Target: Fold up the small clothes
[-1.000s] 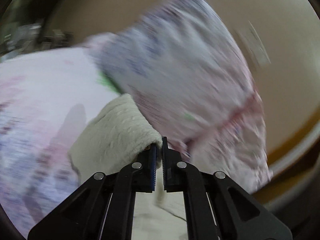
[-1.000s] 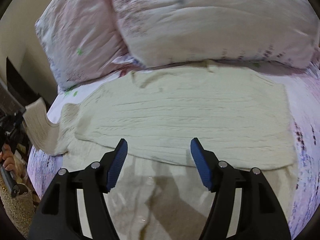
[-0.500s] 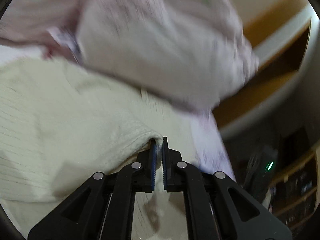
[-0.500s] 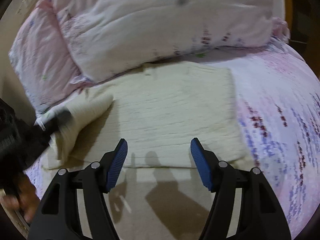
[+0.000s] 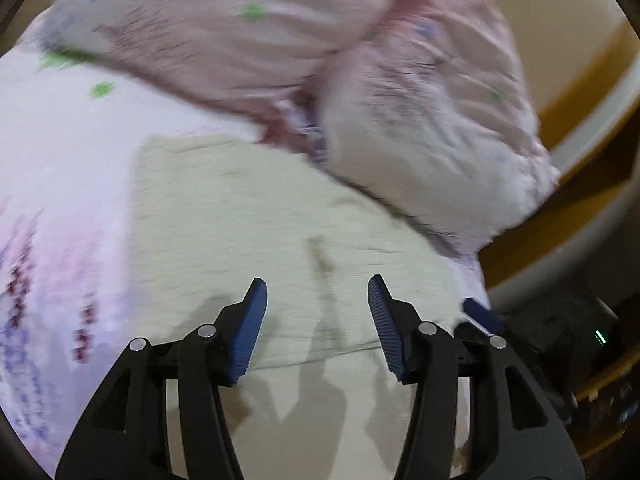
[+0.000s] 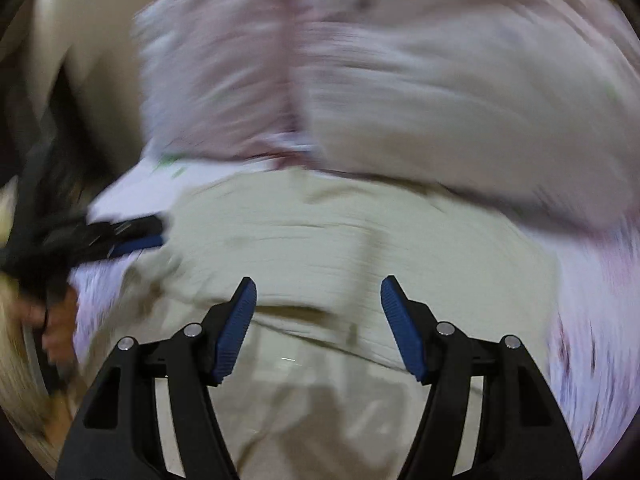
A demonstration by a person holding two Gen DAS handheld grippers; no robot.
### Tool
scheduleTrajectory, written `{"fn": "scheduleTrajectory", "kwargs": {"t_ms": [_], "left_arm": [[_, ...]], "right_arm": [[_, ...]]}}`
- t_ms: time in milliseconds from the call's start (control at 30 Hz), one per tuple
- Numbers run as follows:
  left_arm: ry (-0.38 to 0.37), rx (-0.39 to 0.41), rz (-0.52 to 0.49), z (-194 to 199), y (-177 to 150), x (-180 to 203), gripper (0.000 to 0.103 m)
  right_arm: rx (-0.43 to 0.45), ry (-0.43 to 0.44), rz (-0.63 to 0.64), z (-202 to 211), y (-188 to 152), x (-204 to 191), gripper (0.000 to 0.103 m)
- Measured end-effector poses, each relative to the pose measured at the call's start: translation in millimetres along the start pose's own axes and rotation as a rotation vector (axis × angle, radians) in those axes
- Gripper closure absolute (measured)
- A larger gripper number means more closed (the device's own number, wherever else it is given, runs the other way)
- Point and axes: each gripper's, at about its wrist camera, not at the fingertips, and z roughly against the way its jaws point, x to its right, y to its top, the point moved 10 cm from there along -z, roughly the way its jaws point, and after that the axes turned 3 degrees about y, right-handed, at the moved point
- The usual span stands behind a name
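A cream knit sweater (image 5: 256,216) lies flat on the bed below the pillows, with a folded edge across its lower part; it also shows in the right wrist view (image 6: 360,248). My left gripper (image 5: 316,292) is open and empty, hovering above the sweater. My right gripper (image 6: 318,294) is open and empty above the sweater's lower part. The left gripper's black body with a blue pad shows at the left in the right wrist view (image 6: 120,236), and a blue pad of the right gripper shows at the right in the left wrist view (image 5: 482,316). Both views are blurred.
Two pink floral pillows (image 5: 424,120) lie against the headboard just beyond the sweater (image 6: 440,80). The floral bedsheet (image 5: 52,184) spreads to the left. A wooden bed frame and dark shelf (image 5: 580,332) stand at the right. A hand (image 6: 48,320) shows at the left edge.
My left gripper has let go of the sleeve it carried over the sweater and now stands open. The sleeve lies folded onto the body. Both cameras swing quickly.
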Motion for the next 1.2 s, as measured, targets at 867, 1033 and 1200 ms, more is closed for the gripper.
{"fn": "scheduleTrajectory", "kwargs": {"t_ms": [867,1033,1200], "left_arm": [[0.034,-0.041,0.032,-5.4,-9.9,-35.5,0.045],[0.015,-0.050,0.011,-5.6,-14.8,-25.9,0.029],[0.011,-0.055,0.008,-5.6,-19.1,-23.8,0.025]], "right_arm": [[0.140,-0.040,-0.766,20.3,-36.8,138.5,0.097],[0.080,0.040,-0.934,12.1,-71.9,161.5,0.069],[0.092,0.082,-1.009,4.5,-77.7,172.9,0.059]]}}
